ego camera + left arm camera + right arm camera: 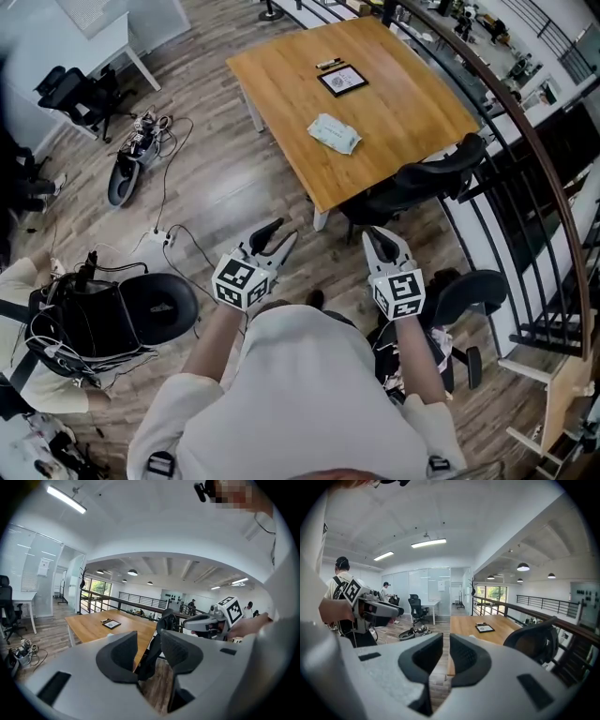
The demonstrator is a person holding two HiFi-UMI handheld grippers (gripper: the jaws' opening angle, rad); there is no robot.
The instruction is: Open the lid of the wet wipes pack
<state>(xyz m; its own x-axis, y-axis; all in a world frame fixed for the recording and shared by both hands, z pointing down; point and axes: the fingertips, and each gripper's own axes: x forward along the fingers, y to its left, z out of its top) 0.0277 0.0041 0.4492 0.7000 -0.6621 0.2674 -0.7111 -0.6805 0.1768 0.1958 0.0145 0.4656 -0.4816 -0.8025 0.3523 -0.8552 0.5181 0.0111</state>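
Observation:
The wet wipes pack [335, 133], pale green and white, lies flat on the wooden table [403, 103], towards its near edge. Both grippers are held in front of the person's body, short of the table and well away from the pack. My left gripper [278, 236] is open, its jaws wide apart, with nothing between them [149, 641]. My right gripper [380, 239] has its jaws only a narrow gap apart, also with nothing between them [446, 646]. Each gripper shows in the other's view: the right gripper [197, 620] and the left gripper [379, 609].
A black-framed tablet [341, 80] and a pen [328, 64] lie further back on the table. A black office chair [441, 173] stands at the table's near right corner, another chair [478, 291] at my right. A dark railing [525, 141] runs along the right. Cables and a chair [122, 314] are on the floor at left.

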